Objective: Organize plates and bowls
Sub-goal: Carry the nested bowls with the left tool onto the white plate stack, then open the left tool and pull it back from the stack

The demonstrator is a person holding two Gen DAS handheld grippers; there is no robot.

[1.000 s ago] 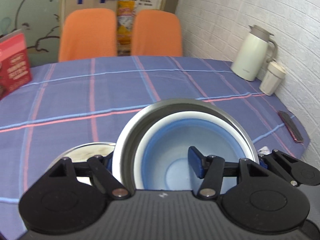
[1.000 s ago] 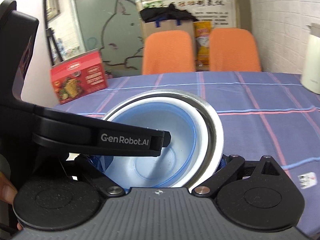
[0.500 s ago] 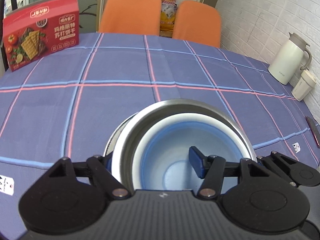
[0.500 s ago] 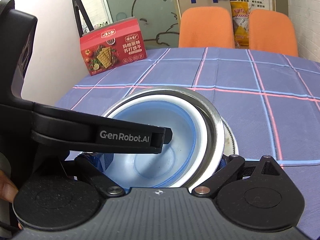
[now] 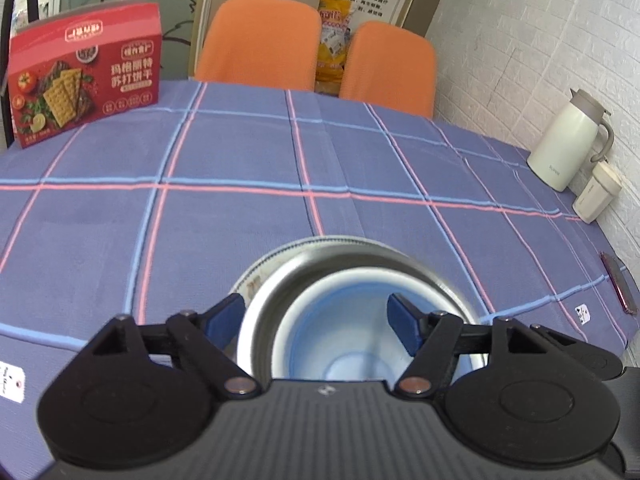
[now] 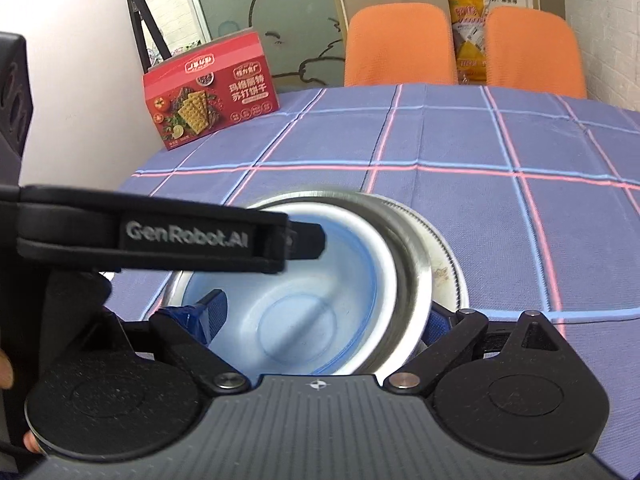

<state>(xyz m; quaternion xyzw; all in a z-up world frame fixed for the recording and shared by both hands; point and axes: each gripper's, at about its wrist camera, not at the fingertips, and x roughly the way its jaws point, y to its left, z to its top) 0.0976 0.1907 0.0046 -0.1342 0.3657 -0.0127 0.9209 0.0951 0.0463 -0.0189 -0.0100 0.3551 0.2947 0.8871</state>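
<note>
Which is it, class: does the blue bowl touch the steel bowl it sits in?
Touching. In the right wrist view the blue bowl sits nested inside the steel bowl, its white rim lying against the steel wall with no gap.

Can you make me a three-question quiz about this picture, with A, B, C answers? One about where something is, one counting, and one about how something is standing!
1. Where is the blue-and-white plastic bowl?
A. Inside the shiny steel bowl
B. On a chair
C. Beside the cream jug

2. How many orange chairs are behind the table?
A. One
B. Two
C. Four

3. How is the red cracker box?
A. Lying flat
B. Standing upright
C. Inside a bowl

Answers:
1. A: blue-and-white plastic bowl nests in the shiny steel bowl.
2. B: two orange chairs show side by side.
3. B: red cracker box stands on the tablecloth.
</note>
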